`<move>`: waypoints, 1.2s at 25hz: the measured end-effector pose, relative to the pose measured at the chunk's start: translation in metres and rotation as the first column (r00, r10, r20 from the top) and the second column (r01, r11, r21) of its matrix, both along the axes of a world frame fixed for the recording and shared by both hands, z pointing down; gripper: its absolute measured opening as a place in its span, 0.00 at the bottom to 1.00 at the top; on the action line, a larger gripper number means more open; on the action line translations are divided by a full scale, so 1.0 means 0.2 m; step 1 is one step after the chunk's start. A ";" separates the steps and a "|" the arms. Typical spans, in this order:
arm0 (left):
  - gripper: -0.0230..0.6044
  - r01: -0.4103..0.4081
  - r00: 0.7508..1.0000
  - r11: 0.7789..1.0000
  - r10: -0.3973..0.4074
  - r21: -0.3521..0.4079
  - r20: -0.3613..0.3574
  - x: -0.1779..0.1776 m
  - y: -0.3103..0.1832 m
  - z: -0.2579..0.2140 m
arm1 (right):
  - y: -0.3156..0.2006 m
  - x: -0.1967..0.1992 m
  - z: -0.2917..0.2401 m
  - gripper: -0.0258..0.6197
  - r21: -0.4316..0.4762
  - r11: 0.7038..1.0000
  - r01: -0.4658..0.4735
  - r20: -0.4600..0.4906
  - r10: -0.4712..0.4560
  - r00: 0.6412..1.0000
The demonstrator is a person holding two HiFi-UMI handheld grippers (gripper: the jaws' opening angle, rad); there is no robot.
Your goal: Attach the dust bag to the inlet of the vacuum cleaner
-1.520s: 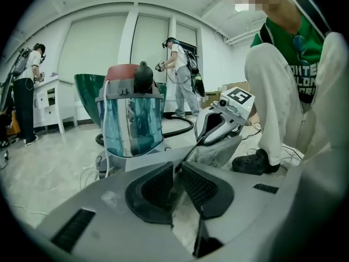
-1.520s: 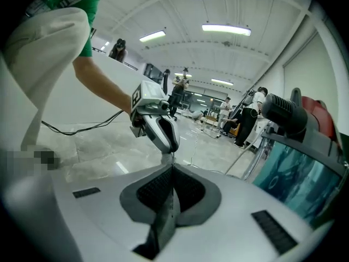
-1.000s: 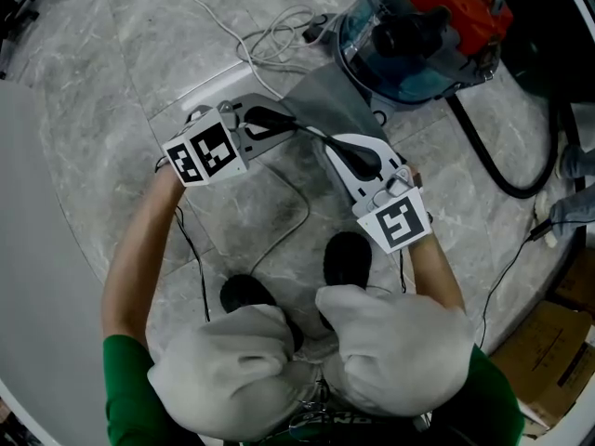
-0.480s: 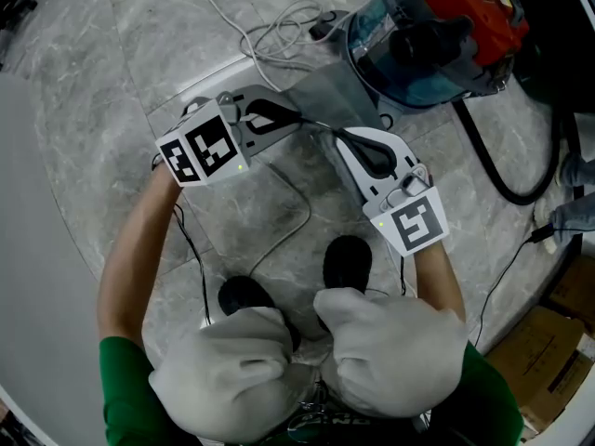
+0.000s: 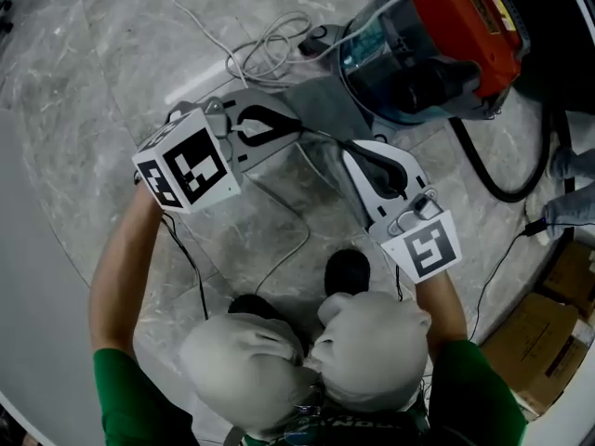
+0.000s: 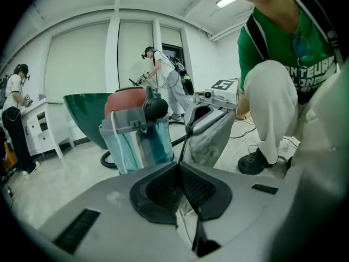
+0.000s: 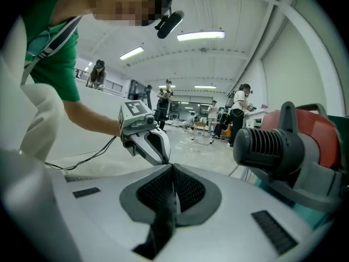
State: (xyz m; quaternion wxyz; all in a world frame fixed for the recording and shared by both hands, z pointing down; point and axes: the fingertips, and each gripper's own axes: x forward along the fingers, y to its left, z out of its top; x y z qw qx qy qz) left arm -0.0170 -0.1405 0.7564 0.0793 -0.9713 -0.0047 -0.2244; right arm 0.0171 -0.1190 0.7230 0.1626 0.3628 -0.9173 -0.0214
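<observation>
Left gripper [image 6: 179, 167]: jaws clenched on a thin dark edge of the dust bag [image 6: 212, 142]. Right gripper [image 7: 172, 173]: jaws likewise shut on a dark strip of the same bag, which trailed back between them toward the camera. In the head view the gripped edge showed as a taut dark line running crosswise from one pair of jaws to the other, in front of the person. In the left gripper view the bag's grey body hung below the right gripper, its long axis roughly vertical and the gripped edge uppermost. The vacuum cleaner [image 5: 437, 45], with a red top over a clear blue tub, stood upright on the marble floor [image 5: 84, 110] just beyond the grippers, near the bag. A black hose [image 5: 502, 182] curved away from its base, and a white cable [image 5: 268, 49] lay coiled beside it.
</observation>
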 end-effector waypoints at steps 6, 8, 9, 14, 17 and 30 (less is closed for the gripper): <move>0.06 -0.068 0.998 0.997 0.069 0.023 -0.009 0.03 -0.12 -0.21 | -0.10 0.03 -0.18 0.06 0.016 0.996 -0.086 0.027 0.086 0.996; 0.06 -0.093 0.996 0.995 0.093 0.037 0.002 0.05 -0.14 -0.29 | -0.11 0.05 -0.25 0.06 0.024 0.992 -0.123 0.037 0.122 0.992; 0.06 -0.107 0.994 0.993 0.107 0.045 0.010 0.07 -0.16 -0.33 | -0.12 0.07 -0.28 0.06 0.026 0.989 -0.144 0.044 0.142 0.989; 0.06 -0.188 0.980 0.980 0.183 0.071 0.073 0.17 -0.17 -0.46 | -0.11 0.16 -0.39 0.06 0.020 0.974 -0.225 0.073 0.223 0.972; 0.06 -0.228 0.971 0.970 0.219 0.083 0.097 0.24 -0.19 -0.49 | -0.13 0.23 -0.42 0.06 0.020 0.964 -0.263 0.080 0.261 0.962; 0.06 -0.214 0.967 0.971 0.196 0.103 0.164 0.43 -0.25 -0.48 | -0.15 0.41 -0.37 0.06 -0.054 0.943 -0.328 0.077 0.332 0.940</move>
